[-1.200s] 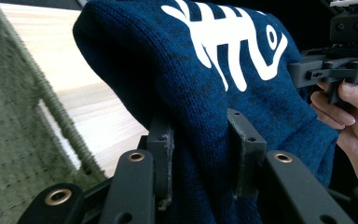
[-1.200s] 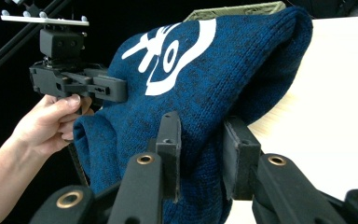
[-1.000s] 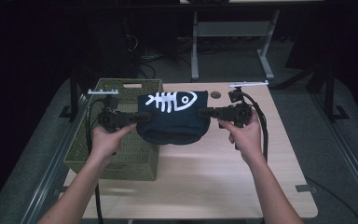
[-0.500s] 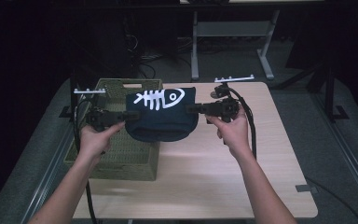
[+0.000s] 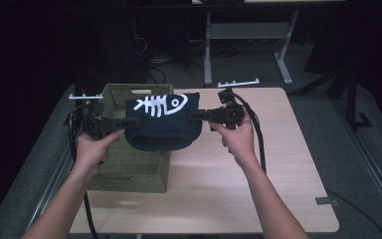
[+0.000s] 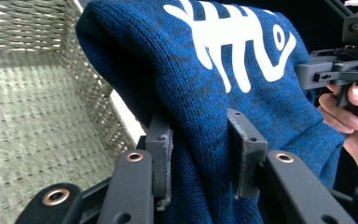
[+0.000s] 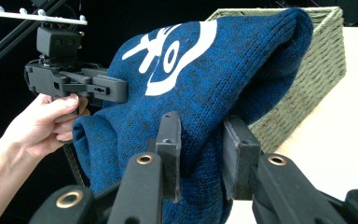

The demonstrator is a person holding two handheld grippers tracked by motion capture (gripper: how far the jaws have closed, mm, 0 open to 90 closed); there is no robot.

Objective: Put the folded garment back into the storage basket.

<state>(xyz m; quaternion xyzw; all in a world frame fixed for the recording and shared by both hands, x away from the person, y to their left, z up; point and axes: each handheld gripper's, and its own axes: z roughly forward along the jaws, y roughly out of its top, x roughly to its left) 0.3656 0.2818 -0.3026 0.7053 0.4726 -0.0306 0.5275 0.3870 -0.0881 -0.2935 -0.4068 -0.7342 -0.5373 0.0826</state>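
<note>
A folded dark blue knit sweater [image 5: 163,123] with a white fish-skeleton print hangs in the air between my two grippers, over the right rim of a green woven basket [image 5: 129,164]. My left gripper [image 5: 123,123] is shut on the sweater's left edge; its jaws pinch the knit [image 6: 200,154] in the left gripper view. My right gripper [image 5: 193,116] is shut on the right edge, the cloth [image 7: 200,154] bunched between its jaws. The basket's woven floor [image 6: 32,121] lies below and left of the sweater.
The light wooden table [image 5: 238,194] stretches bare to the right and front of the basket. Black cables trail from both grippers. Beyond the table stand a metal frame's legs [image 5: 243,55] on a dark floor.
Both grippers have carried the sweater leftward, from above the table's middle to over the basket's right side. Both stay shut on it.
</note>
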